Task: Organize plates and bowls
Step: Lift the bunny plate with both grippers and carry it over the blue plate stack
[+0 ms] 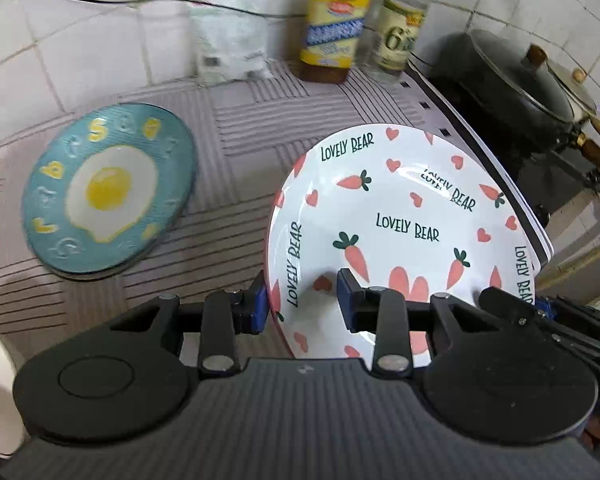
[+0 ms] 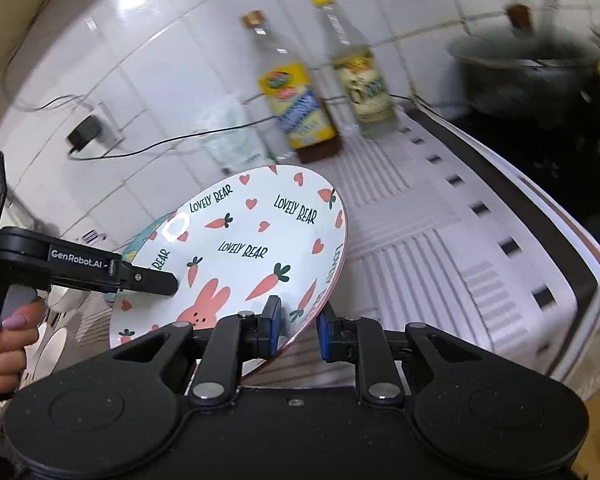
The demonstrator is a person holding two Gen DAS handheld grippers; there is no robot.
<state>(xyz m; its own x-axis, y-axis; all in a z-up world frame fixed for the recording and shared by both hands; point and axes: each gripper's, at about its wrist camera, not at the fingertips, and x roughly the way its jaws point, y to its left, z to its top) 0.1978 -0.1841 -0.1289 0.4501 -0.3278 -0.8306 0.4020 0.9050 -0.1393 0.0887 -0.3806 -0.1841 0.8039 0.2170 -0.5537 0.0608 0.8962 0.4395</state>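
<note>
Both grippers, left [image 1: 302, 304] and right [image 2: 298, 330], pinch the carrot plate [image 1: 400, 216] aloft by opposite rims. The egg plate [image 1: 108, 192] waits at ten o'clock, unstacked; most remains.

Bare mat [image 1: 236, 216] between egg plate [image 1: 108, 192] and carrot plate [image 1: 400, 232] — bottles [image 1: 332, 32] block the back.

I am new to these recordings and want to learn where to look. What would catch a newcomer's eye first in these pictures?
First, the white plate printed with carrots, hearts and "LOVELY BEAR", lifted off the striped mat and gripped at opposite rims by the left gripper and the right gripper. Next, the blue plate with a fried egg, lying on the mat left of it. Behind stand two bottles against the tiled wall.
</note>
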